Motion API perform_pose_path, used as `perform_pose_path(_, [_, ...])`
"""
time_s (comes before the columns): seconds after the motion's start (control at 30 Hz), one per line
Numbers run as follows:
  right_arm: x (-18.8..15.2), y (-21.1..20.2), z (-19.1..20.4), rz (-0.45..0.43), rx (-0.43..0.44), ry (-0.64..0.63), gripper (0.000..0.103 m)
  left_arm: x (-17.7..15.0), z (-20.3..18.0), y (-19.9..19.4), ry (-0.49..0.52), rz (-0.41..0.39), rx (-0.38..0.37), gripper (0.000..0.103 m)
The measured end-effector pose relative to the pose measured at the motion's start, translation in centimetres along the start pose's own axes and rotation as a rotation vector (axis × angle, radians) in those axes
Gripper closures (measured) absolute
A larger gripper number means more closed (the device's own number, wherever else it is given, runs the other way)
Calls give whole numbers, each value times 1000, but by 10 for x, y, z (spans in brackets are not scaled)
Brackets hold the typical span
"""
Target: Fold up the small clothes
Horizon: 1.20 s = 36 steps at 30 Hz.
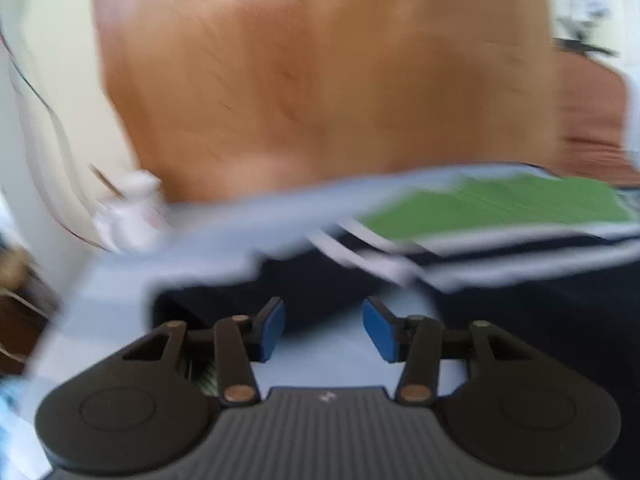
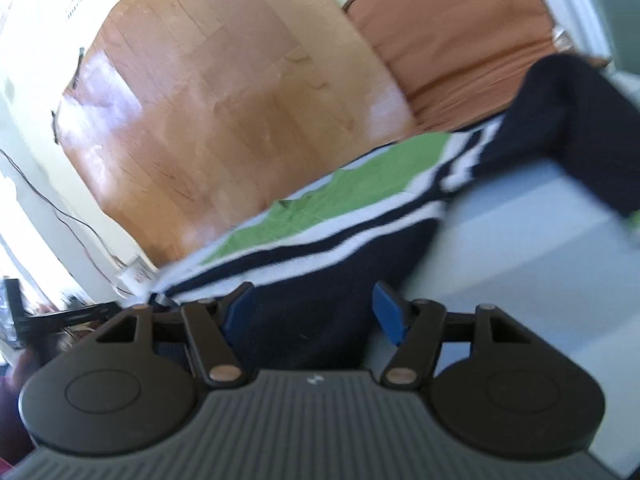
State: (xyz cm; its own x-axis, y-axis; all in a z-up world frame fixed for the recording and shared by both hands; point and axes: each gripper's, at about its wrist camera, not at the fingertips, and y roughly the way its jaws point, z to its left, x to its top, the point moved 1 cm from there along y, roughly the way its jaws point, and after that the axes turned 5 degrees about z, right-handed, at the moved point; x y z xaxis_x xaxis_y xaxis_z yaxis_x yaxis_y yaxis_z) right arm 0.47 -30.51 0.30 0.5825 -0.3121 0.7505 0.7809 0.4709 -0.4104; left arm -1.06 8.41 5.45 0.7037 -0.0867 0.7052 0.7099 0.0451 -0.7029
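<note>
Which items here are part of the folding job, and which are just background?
Job:
- striped garment, navy, white and green
- pale blue surface it lies on
- left hand-held gripper, open
- right hand-held gripper, open over the navy cloth

Background:
- wooden floor
- orange cushion
- cable

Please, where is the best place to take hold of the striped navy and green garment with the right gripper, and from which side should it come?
Probably the navy edge of the garment, which lies flat on the pale blue surface right before the right gripper. Come in low from the near side, the jaws straddling that edge. They stand open, with navy cloth showing between them.
</note>
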Motion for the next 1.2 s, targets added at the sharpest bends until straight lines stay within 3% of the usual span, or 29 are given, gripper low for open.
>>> perform_pose_path(0.07, [-6, -11, 0, 34, -2, -8, 48, -19, -8, -10, -27, 51, -115, 55])
perform_pose_path(0.13, [-17, -20, 3, 82, -10, -37, 49, -36, -17, -15, -54, 117, -215, 55])
perform_pose_path(0.33, [-52, -18, 28, 218, -16, -159, 53, -74, -48, -33, -54, 220, -400, 56])
perform_pose_path(0.4, [-66, -15, 48, 207, -67, -280, 68, -82, -57, -36, -39, 223, -438, 63])
perform_pose_path(0.43, [-71, -12, 57, 202, -125, -351, 88, -86, -63, -37, -29, 212, -431, 73])
perform_pose_path(0.5, [-69, -18, 57, 200, -142, -358, 93, -92, -72, -37, 18, 185, -348, 90])
perform_pose_path(0.53, [-67, -24, 54, 187, -164, -356, 94, -91, -74, -39, 24, 187, -342, 92])
perform_pose_path(0.6, [-59, -46, 44, 135, -243, -355, 94, -88, -72, -46, 7, 189, -367, 93])
perform_pose_path(0.73, [-50, -95, 21, 90, -313, -302, 94, -86, -71, -67, 42, 188, -419, 93])
perform_pose_path(0.87, [-67, -85, 8, 181, -328, -281, 93, -96, -87, -64, 176, 263, -339, 87])
perform_pose_path(0.93, [-70, -76, -1, 226, -294, -250, 89, -96, -84, -60, 185, 289, -317, 82])
perform_pose_path(1.0, [-60, -83, -12, 208, -263, -192, 82, -86, -75, -69, 178, 244, -284, 81])
perform_pose_path(1.07, [-48, -94, -21, 129, -240, -130, 72, -71, -63, -80, 133, 166, -245, 76])
perform_pose_path(1.2, [-17, -100, -45, -27, -199, 31, 71, -32, -49, -77, -27, 53, -253, 75])
